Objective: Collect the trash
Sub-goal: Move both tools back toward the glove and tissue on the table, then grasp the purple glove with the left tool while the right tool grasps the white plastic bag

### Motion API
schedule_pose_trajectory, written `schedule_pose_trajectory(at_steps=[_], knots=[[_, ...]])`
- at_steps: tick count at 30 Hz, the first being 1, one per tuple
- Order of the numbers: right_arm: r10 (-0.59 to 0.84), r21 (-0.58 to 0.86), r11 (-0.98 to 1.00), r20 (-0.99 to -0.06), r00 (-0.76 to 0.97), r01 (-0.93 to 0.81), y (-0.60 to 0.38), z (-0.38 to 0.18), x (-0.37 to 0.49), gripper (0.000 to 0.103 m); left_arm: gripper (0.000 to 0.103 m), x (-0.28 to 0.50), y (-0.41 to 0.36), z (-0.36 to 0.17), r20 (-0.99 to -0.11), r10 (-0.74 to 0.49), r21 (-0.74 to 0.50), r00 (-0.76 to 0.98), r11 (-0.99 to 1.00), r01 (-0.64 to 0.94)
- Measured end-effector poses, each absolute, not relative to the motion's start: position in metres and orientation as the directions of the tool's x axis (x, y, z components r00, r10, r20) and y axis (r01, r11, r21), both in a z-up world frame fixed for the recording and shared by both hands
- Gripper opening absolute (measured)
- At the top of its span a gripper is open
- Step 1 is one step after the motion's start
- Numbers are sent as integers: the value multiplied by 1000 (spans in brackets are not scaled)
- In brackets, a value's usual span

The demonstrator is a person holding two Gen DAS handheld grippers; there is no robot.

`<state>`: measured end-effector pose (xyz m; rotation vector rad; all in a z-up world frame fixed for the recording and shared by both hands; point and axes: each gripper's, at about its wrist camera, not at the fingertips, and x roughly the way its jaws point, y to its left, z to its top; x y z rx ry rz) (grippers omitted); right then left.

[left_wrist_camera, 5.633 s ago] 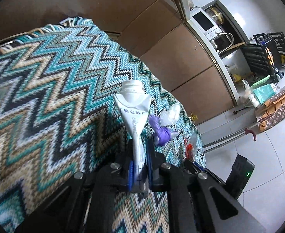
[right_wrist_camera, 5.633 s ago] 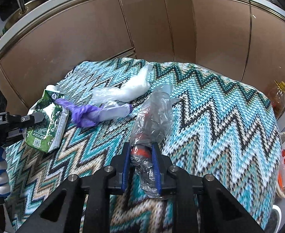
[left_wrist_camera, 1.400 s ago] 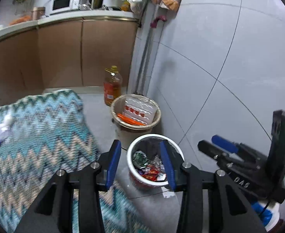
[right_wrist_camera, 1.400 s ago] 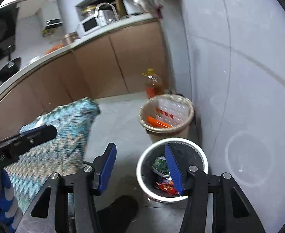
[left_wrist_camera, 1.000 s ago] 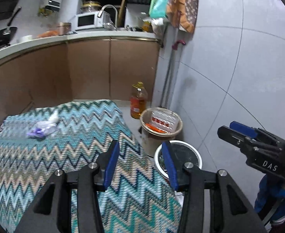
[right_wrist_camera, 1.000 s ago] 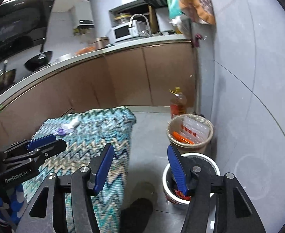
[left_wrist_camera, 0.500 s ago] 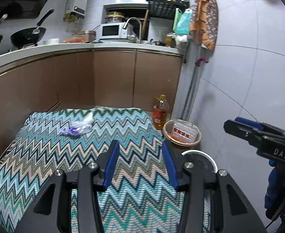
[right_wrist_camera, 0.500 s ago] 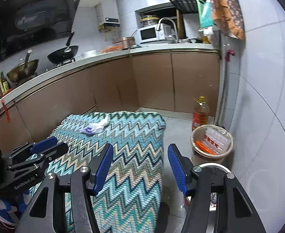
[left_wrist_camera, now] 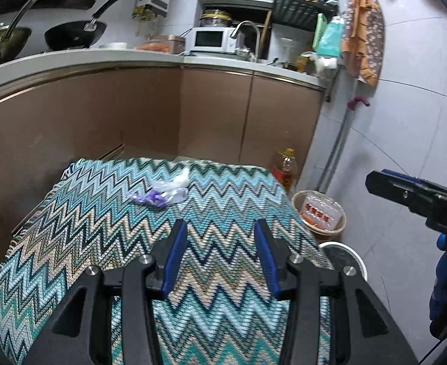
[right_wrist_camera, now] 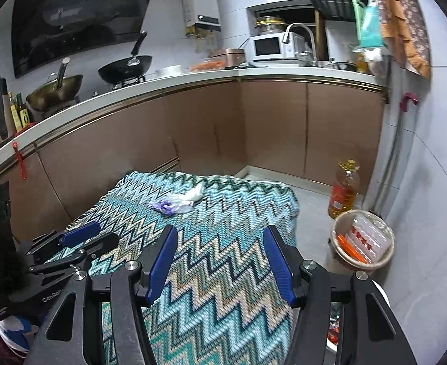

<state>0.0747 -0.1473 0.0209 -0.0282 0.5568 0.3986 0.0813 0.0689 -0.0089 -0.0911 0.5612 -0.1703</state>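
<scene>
Both grippers, left and right, have swung from the bin to the bench, fingers wide apart, empty, purple wrapper ahead.

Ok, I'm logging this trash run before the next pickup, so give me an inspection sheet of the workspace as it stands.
Surface: table under a zigzag cloth.
Job's things: purple scrap, clear plastic and white wad bunched together at the far end; white bin on the floor by the table's right edge.
Clutter: wicker basket holding a plastic tray, oil bottle behind it.
Grippers: left gripper and right gripper both with jaws apart, nothing in them.
Cables: nothing seen.
Surroundings: brown cabinets, microwave, wok on the stove.
</scene>
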Motion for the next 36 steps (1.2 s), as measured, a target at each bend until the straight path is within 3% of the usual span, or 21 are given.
schedule_pose_trajectory(at_steps=[6, 9, 15, 24, 36], knots=[[416, 94, 892, -555, 720, -442, -116, 8, 119, 56, 44, 114, 96, -31, -554, -159, -152, 817, 984, 89], [436, 105, 878, -580, 689, -467, -101, -5, 149, 56, 52, 131, 121, -43, -561, -169, -202, 811, 977, 64], [456, 118, 858, -625, 634, -500, -76, -35, 207, 56, 52, 174, 173, -74, -593, -161, -275, 789, 961, -11], [501, 201, 835, -661, 559, -512, -50, -75, 287, 56, 53, 261, 187, -120, -641, -321, -464, 697, 885, -19], [574, 340, 800, -674, 465, -495, -23, -109, 354, 56, 52, 319, 194, -156, -651, -358, -575, 669, 808, -127]])
